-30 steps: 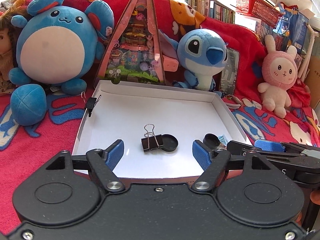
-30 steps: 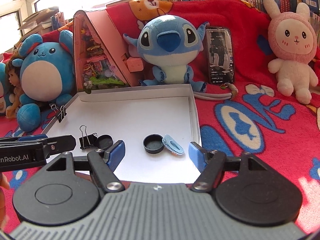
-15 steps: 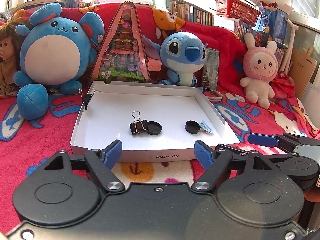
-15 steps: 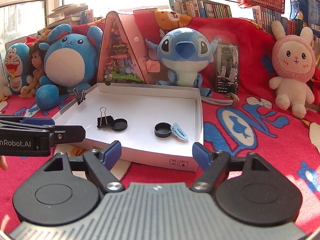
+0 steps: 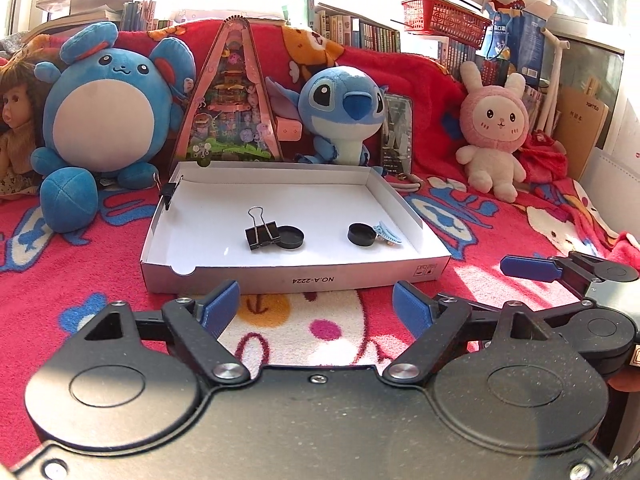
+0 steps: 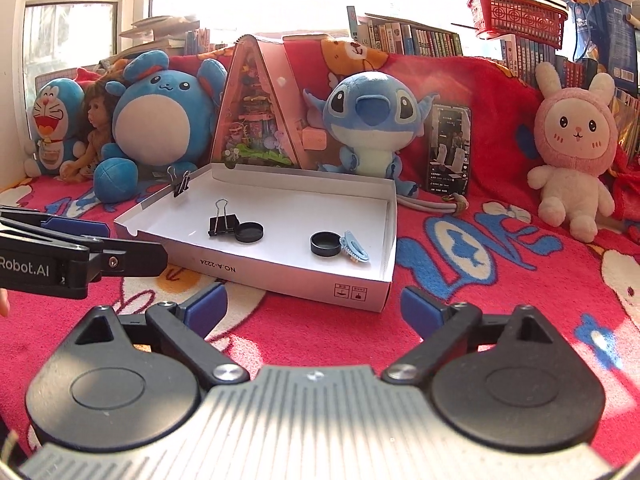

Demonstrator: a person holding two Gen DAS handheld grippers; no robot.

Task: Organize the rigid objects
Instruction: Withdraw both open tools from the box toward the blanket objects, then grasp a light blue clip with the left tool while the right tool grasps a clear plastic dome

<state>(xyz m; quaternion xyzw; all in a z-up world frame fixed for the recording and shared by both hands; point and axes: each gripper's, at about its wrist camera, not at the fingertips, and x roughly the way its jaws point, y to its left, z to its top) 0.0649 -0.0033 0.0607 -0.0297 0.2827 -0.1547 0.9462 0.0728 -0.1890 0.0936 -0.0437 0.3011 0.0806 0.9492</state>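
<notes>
Left wrist view: you look across a red patterned blanket (image 5: 500, 240) at a shallow white box (image 5: 296, 276) in the middle of the frame.
Box contents, left group: a black binder clip (image 5: 261, 233) stands with its wire loop up, touching a flat black round lid (image 5: 290, 237) on its right.
Box contents, right group: a second black cap (image 5: 362, 234) sits with a light blue hair clip (image 5: 386, 233) leaning against its right side; the two groups are well apart.
Box rim: another small binder clip (image 5: 169, 191) is clamped on the left wall, near the far corner.
Right wrist view: the same box (image 6: 360, 294) sits left of centre, seen from its right front corner, with the clip (image 6: 222, 224), lid (image 6: 249, 232), cap (image 6: 325, 243) and hair clip (image 6: 353, 251) in the same order.
Left gripper (image 5: 316, 304): your blue pads are spread and still widening, with only blanket between them, just in front of the box's near wall; it grips nothing.
Right gripper (image 6: 312, 308): your pads are wide apart and parting further, empty, near the box's front corner; it also shows at the right edge of the left wrist view (image 5: 528, 267).
Behind the box: a round blue plush (image 5: 104, 108) at upper left, a pink triangular toy box (image 5: 232, 100), a blue big-eared plush (image 5: 344, 112), and a pink bunny plush (image 5: 494, 132) at right.
Far back: books and a red basket (image 5: 444, 20) along the top of the frame.
</notes>
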